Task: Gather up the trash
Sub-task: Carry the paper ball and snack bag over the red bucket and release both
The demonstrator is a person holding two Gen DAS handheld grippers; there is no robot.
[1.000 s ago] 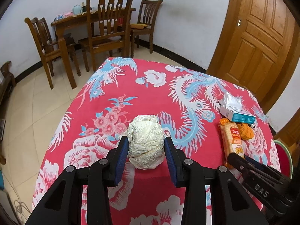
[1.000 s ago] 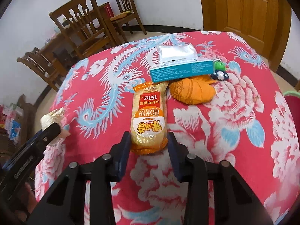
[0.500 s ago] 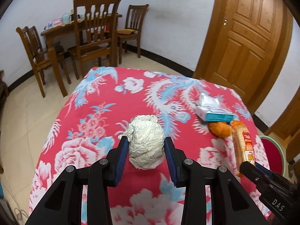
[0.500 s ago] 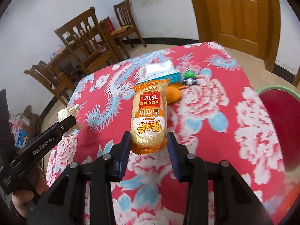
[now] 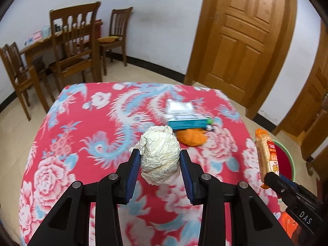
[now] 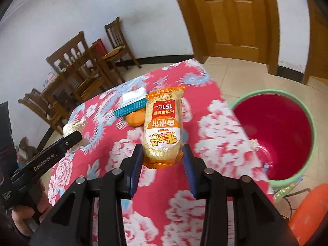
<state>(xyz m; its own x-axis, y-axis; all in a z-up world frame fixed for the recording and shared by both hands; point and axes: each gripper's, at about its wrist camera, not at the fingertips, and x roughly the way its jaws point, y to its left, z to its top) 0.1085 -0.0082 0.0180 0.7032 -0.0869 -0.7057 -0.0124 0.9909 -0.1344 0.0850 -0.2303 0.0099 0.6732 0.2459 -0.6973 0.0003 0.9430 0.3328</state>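
My left gripper [image 5: 160,162] is shut on a crumpled ball of cream paper [image 5: 160,155] and holds it above the red flowered tablecloth [image 5: 82,127]. My right gripper [image 6: 162,155] is shut on the end of an orange rice-cracker packet [image 6: 163,123], held up near the table's right edge. The packet also shows in the left wrist view [image 5: 266,153]. A red bucket with a green rim [image 6: 274,135] stands on the floor just right of the table. The paper ball shows at the left of the right wrist view [image 6: 73,127].
A teal box [image 5: 186,122] with a white packet [image 5: 179,107] on it, and an orange lump [image 5: 191,137], lie on the table. Wooden chairs [image 5: 71,47] and a side table stand behind. A wooden door [image 5: 246,30] is at the back right. An orange object [image 6: 307,215] sits near the bucket.
Both grippers have lifted their items off the table and swung right. The bucket has come into the right wrist view, and the packet now hangs near the table's right edge.
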